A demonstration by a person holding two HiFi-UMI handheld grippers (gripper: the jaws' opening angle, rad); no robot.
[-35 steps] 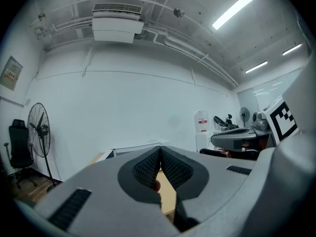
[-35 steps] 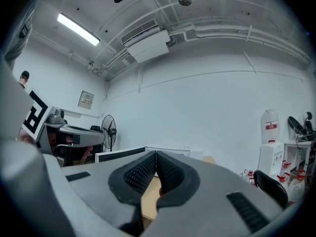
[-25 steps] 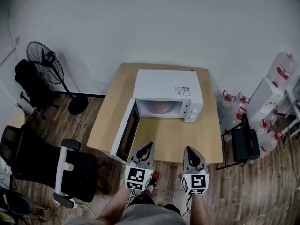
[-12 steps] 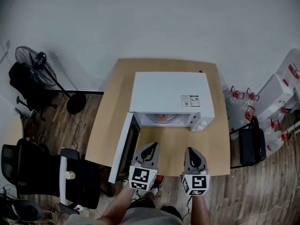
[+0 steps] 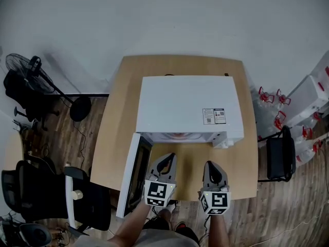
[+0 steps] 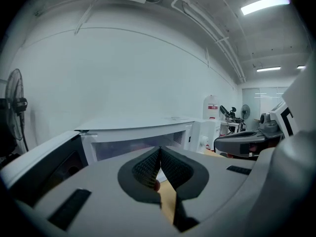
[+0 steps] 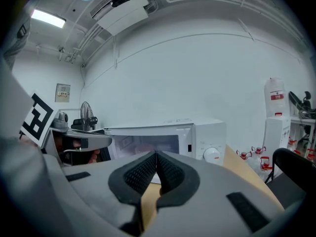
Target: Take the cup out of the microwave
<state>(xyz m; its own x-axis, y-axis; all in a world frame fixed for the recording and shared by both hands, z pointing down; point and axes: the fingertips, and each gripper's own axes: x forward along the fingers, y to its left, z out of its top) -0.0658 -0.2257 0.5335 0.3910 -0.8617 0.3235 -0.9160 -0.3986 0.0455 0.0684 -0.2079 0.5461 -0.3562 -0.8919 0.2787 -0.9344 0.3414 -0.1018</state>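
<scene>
Cup point(image 5: 177, 136) sits inside the open microwave point(image 5: 185, 104), whose top label point(image 5: 214, 116) is unreadable.

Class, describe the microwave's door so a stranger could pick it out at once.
Start at the wooden table; a white microwave sits on it. The door hangs open at its left front corner, the only panel with a dark window.

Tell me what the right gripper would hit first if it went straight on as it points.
Likely the microwave: the right gripper, jaws shut, aims at the bottom edge of its open cavity, left of the knob. Depth unclear: the table below might come first.
</scene>
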